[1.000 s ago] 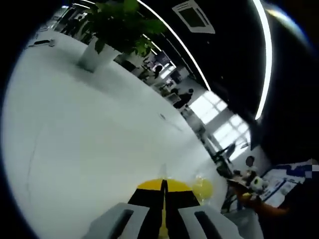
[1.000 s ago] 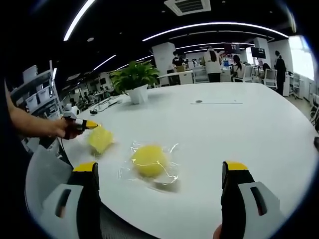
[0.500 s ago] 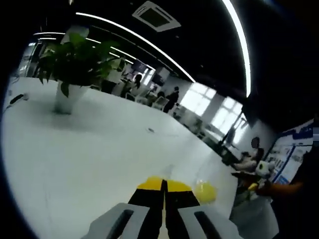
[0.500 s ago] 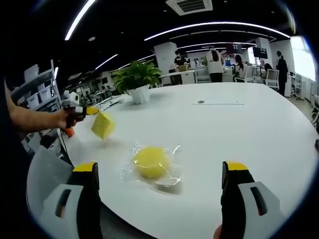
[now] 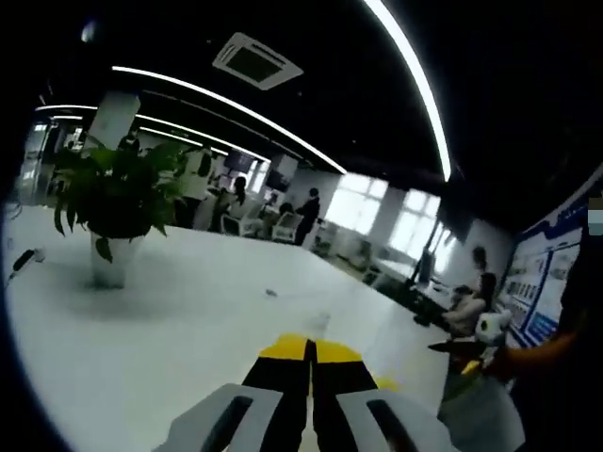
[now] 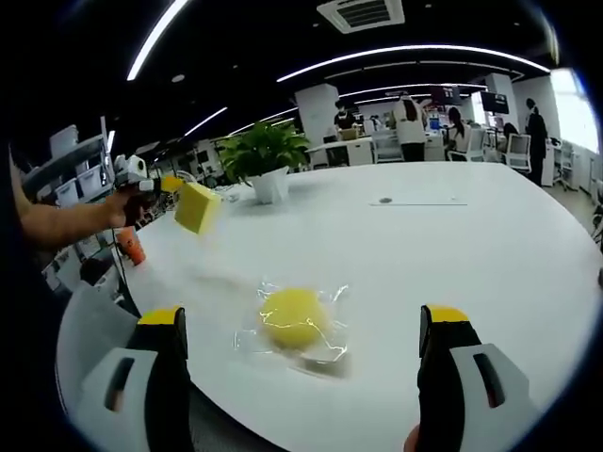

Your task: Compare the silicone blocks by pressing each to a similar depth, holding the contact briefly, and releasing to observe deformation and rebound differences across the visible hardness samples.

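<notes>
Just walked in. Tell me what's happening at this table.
A person is working with two handheld grippers at a white table. The left gripper, seen in the right gripper view, is shut on a yellow silicone block and holds it up above the table. A second yellow sample in clear wrapping lies on the table in front of the right gripper, which is open and touching nothing.

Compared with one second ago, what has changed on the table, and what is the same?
The left gripper, shut on the yellow block, has lifted it off the white table and now holds it in the air near the potted plant. The round yellow sample in clear wrap stayed in place on the table. The right gripper stayed open above it, touching nothing.
</notes>
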